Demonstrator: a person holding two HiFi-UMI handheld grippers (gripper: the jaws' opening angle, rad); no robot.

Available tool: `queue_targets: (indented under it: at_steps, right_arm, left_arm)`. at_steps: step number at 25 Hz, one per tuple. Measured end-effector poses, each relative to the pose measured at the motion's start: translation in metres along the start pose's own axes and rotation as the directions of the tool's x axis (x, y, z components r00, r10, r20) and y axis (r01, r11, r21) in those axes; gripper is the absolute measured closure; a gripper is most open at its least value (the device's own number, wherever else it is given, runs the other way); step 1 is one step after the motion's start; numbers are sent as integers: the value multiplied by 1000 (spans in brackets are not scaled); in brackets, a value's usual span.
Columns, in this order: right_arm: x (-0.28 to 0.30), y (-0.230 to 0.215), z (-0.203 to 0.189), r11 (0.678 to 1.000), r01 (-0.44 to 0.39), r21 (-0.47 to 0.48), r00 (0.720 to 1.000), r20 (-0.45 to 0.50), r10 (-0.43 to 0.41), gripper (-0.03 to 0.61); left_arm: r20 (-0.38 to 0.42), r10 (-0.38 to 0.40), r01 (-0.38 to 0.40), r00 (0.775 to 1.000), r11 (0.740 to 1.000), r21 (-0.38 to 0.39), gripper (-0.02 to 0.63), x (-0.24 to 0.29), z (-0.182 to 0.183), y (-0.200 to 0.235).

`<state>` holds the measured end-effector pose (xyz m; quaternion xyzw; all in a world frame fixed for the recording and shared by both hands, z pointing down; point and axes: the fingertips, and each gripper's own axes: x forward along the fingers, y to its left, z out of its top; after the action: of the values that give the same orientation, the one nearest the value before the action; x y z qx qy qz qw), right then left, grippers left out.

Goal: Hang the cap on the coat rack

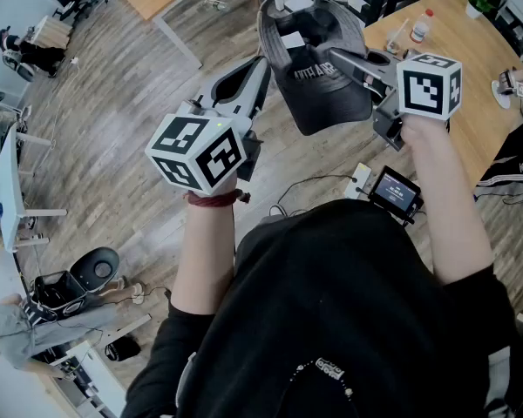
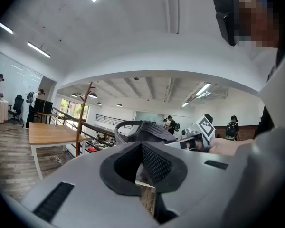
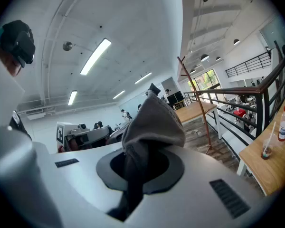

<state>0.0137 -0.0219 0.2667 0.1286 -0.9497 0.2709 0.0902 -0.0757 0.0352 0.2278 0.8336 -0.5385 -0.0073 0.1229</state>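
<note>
A dark grey cap (image 1: 318, 81) hangs in the air in front of me, its open underside up. My right gripper (image 1: 340, 62) comes in from the right and is shut on the cap's fabric (image 3: 154, 120), which bunches up between its jaws (image 3: 140, 160). My left gripper (image 1: 263, 64) reaches up from the left, its tips beside the cap's left rim. In the left gripper view its jaws (image 2: 141, 146) stand together, with the cap (image 2: 142, 129) just beyond them; whether they pinch it is hidden. A brown wooden coat rack (image 2: 83, 118) (image 3: 199, 103) stands farther off by a table.
A wooden table (image 1: 453, 50) with a bottle (image 1: 421, 26) lies to the right, by a dark railing (image 3: 256, 89). Another wooden table (image 2: 52, 134) stands near the rack. A small screen (image 1: 396, 192) hangs below my right hand. Several people stand far off.
</note>
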Motion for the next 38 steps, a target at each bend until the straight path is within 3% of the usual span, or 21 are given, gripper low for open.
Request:
queue_targets:
  at_steps: [6, 20, 25, 30, 38]
  right_arm:
    - [1, 6, 6, 1000, -10, -10, 1000, -18, 9, 558]
    - [-18, 27, 2, 991, -135, 18, 988, -73, 136, 558]
    - [-4, 18, -18, 988, -154, 26, 986, -55, 155, 558]
    - [-8, 19, 12, 991, -132, 11, 989, -72, 133, 558]
    - [7, 10, 7, 994, -108, 9, 991, -80, 109, 558]
  left_arm:
    - [-13, -11, 11, 1000, 1000, -1, 610, 3, 7, 0]
    - [-57, -35, 35, 998, 999, -10, 609, 19, 13, -30]
    - [-67, -43, 44, 997, 999, 13, 610, 19, -9, -19]
    - [-51, -64, 64, 997, 998, 4, 609, 35, 19, -14]
    - [-48, -117, 117, 992, 993, 2, 609, 42, 11, 3]
